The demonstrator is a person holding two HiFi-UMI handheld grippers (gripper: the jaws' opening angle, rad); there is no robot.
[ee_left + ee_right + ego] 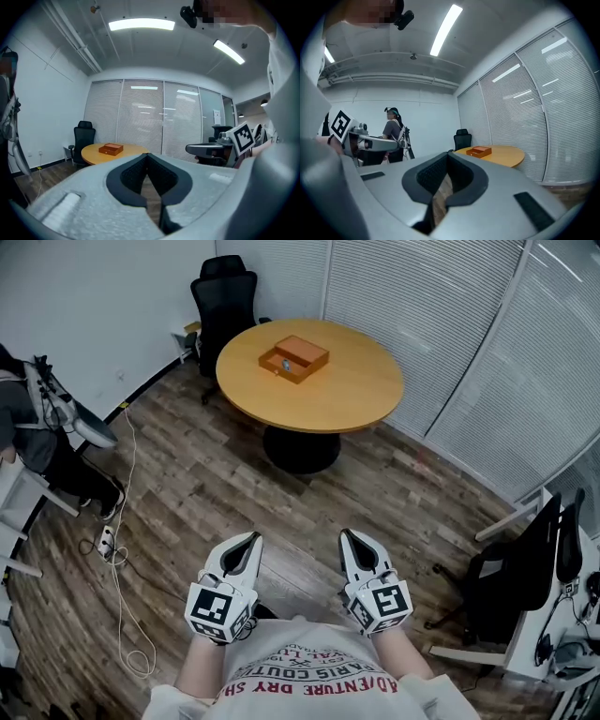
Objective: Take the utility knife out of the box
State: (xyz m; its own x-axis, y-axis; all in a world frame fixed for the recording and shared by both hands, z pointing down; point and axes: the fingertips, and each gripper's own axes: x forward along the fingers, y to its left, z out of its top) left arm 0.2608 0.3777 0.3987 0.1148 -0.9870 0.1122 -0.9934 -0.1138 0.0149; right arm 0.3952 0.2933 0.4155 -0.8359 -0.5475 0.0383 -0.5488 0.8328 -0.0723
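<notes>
Down at my waist in the head view, my left gripper [247, 546] and right gripper [351, 544] sit side by side above the wooden floor [206, 474], each with its jaws drawn together and nothing between them. Both point toward the round desk [352, 390], which is well apart from them across the room. On that desk lies the orange box [293, 358] with its lid open, and the utility knife [285, 363] shows only as a small pale thing inside it, too small for me to make out further. A black office chair [225, 296] stands behind the desk, a white cable [127, 512] trails over the floor at the left, and a person [33, 432] is partly in frame at the left edge. Along my left gripper's own view, the left gripper [147, 157] has its dark pads meeting at the tips and holds nothing; beyond them the box [111, 149] rests on the desk, with the chair to its left and closed blinds [140, 117] behind. The marker cube [243, 137] of my other gripper appears at the right. Along my right gripper's own view, the right gripper [447, 157] is likewise closed tip to tip and empty; the box [479, 151] sits on the desk off to the right, and the person [393, 133] stands at the left by the white wall.
</notes>
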